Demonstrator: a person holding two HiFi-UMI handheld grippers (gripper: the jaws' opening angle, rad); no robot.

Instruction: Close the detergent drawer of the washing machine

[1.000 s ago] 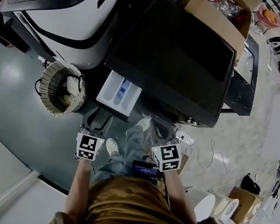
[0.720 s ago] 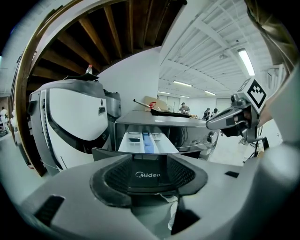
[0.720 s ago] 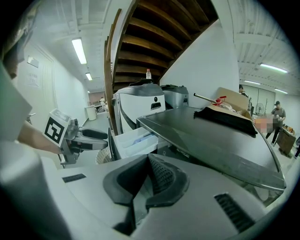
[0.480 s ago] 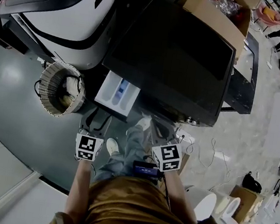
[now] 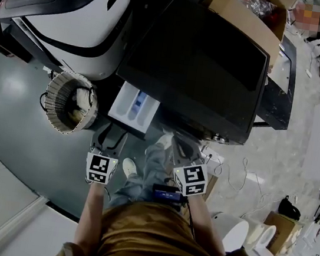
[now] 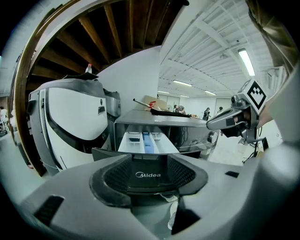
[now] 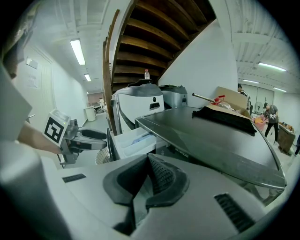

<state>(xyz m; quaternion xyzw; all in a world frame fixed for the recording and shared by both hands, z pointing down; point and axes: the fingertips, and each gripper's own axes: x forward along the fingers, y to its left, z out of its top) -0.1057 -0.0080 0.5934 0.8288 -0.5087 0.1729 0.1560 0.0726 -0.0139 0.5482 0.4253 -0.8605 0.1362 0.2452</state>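
Observation:
The washing machine [image 5: 200, 59] has a dark flat top. Its white detergent drawer [image 5: 132, 107] with a blue compartment stands pulled out at the machine's front left. My left gripper [image 5: 110, 137] is open just in front of the drawer. In the left gripper view the drawer's dark front panel [image 6: 147, 174] with its brand label shows between the spread pads of the left gripper [image 6: 149, 180]. My right gripper [image 5: 184, 148] is shut and empty, held to the right of the drawer below the machine's front. Its pads meet at the tip of the right gripper [image 7: 146, 161], and the drawer [image 7: 133, 139] lies to its left.
A round woven basket [image 5: 54, 116] with laundry stands left of the drawer. A large white appliance [image 5: 76, 10] is at the back left. A cardboard box [image 5: 248, 15] sits behind the machine. Cables [image 5: 242, 172] trail on the floor at the right. The person's legs [image 5: 145, 164] are between the grippers.
Both grippers and the drawer stay where they were. Only a distant person at the far back right has shifted.

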